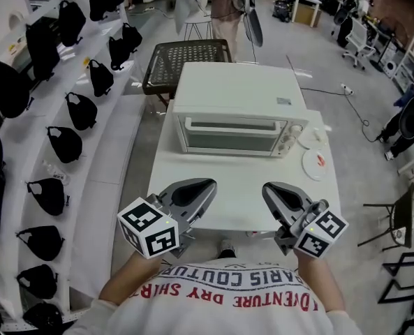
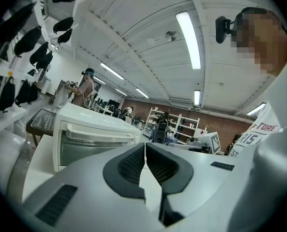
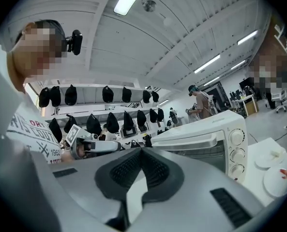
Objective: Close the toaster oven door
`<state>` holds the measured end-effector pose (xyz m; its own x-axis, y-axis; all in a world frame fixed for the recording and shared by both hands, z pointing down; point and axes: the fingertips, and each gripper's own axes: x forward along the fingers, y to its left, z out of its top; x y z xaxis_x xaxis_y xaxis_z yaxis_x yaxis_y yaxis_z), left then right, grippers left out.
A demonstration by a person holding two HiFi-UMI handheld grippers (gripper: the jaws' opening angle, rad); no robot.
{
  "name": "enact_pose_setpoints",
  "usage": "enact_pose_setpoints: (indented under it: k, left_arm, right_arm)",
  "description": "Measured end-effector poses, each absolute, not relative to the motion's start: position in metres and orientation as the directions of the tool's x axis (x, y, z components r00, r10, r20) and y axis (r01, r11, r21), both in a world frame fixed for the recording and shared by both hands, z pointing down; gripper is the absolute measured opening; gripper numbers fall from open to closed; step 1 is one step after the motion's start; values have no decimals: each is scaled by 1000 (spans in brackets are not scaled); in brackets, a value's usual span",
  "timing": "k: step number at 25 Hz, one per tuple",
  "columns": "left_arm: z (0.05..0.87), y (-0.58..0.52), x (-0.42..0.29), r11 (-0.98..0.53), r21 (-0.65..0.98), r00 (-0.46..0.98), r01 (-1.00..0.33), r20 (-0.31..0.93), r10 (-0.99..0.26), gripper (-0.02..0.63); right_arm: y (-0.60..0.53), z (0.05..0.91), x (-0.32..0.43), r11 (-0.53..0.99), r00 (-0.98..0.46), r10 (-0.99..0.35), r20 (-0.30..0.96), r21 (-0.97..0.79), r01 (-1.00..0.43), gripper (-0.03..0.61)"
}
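A white toaster oven (image 1: 234,110) stands at the back of a white table (image 1: 193,187), its glass door (image 1: 229,137) upright and closed, with the handle bar along the top. My left gripper (image 1: 210,185) and right gripper (image 1: 268,189) hover side by side over the table's near edge, well short of the oven. Both point towards it and are shut with nothing between the pads. The left gripper view shows the left gripper (image 2: 145,146) with its jaws together and the oven (image 2: 92,139) ahead on the left. In the right gripper view the right gripper (image 3: 141,151) is likewise closed, with the oven (image 3: 206,141) to the right.
A white plate (image 1: 315,164) with something red on it and a small dish (image 1: 310,137) lie right of the oven. A black mesh seat (image 1: 186,61) stands behind the table. Black bags (image 1: 67,110) hang along white shelves at left. A person (image 1: 224,5) stands far back, and dark chairs (image 1: 395,222) stand at right.
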<state>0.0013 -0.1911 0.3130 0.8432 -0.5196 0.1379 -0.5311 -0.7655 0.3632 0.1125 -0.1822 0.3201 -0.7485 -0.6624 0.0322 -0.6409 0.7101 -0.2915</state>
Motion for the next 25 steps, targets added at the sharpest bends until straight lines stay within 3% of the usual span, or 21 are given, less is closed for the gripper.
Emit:
enact_pose_setpoints:
  k: [25]
  left_arm:
    - [313, -186, 13, -764, 341, 836, -548, 174, -521, 34]
  right_arm:
    - [-173, 318, 125, 698, -734, -677, 45, -275, -661, 23]
